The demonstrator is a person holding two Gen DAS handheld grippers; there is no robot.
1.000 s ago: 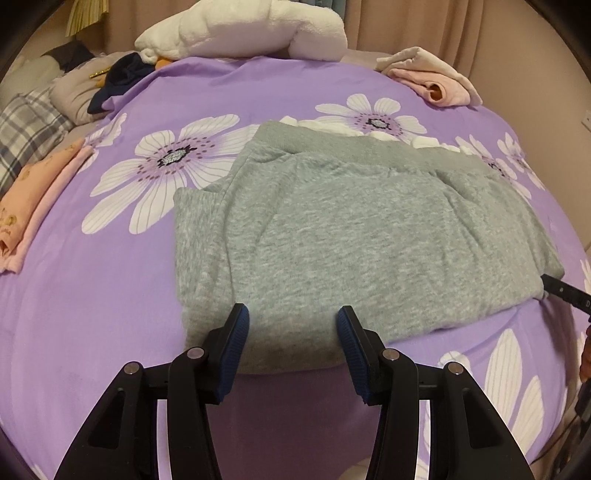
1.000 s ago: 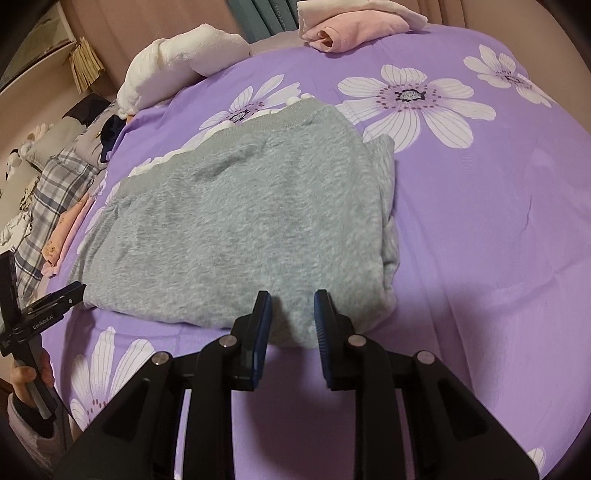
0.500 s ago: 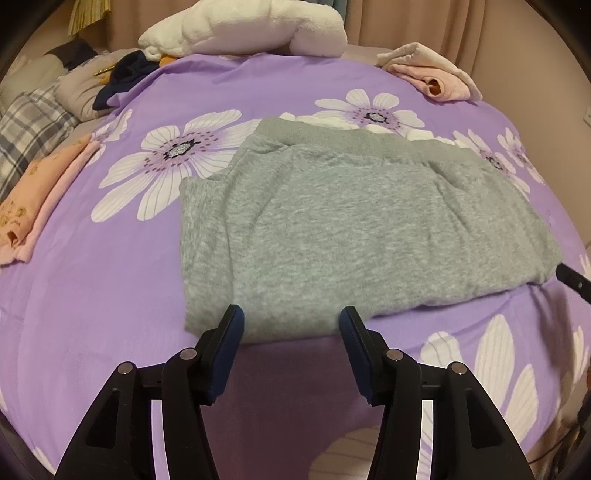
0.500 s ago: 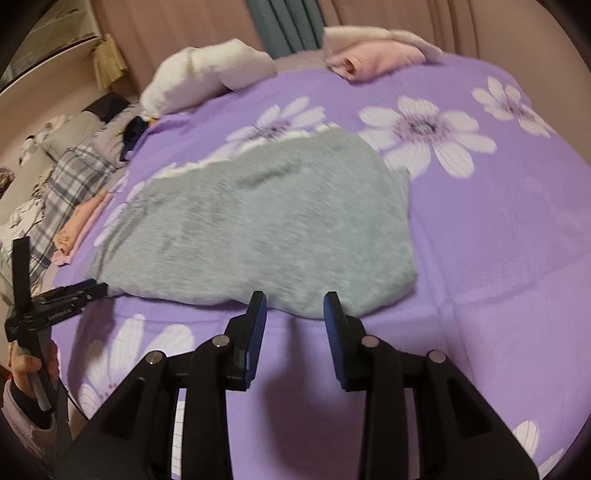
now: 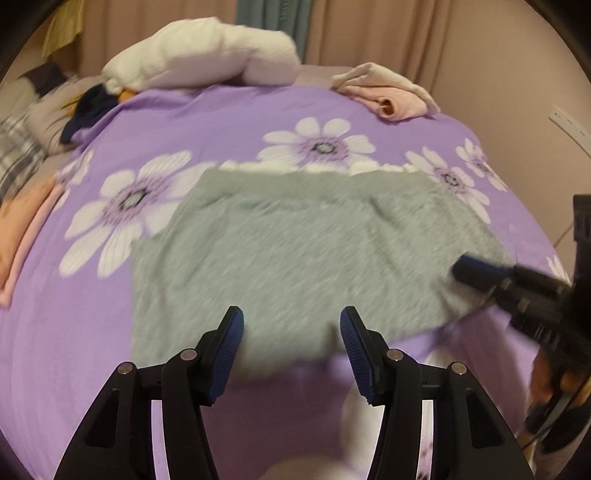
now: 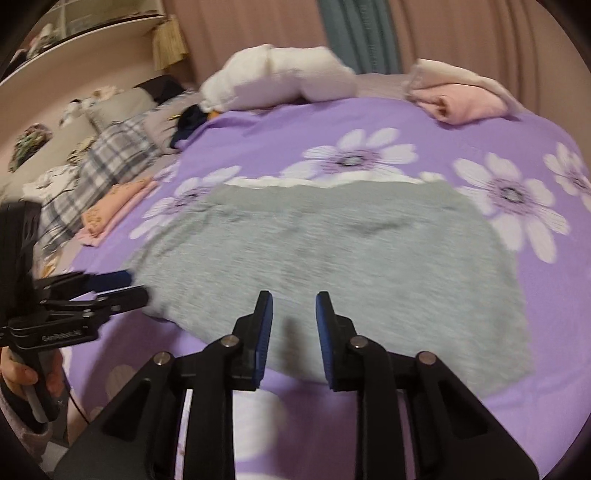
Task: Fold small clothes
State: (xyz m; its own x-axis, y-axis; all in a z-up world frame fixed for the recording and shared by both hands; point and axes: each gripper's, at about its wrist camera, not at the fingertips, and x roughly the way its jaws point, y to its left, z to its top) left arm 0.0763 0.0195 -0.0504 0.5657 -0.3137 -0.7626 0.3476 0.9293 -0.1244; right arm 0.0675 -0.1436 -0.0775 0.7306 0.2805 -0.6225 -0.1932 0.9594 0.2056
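A grey garment point(image 5: 295, 254) lies folded flat on the purple flowered bedspread point(image 5: 221, 122); it also shows in the right wrist view point(image 6: 332, 258). My left gripper point(image 5: 291, 328) is open and empty over the garment's near edge. My right gripper point(image 6: 293, 314) is open and empty above the near edge further right. The right gripper also shows in the left wrist view point(image 5: 476, 271) at the garment's right corner. The left gripper also shows in the right wrist view point(image 6: 122, 286) at the garment's left corner.
A white pillow point(image 5: 199, 59) and a folded pink and cream garment point(image 5: 388, 96) lie at the bed's far side. A folded peach garment point(image 6: 110, 206), plaid cloth point(image 6: 103, 162) and other clothes lie to the left. Curtains point(image 6: 351, 33) hang behind.
Both grippers have pulled back, risen and turned toward the middle of the garment. The right jaws have opened wider. The garment has stayed flat.
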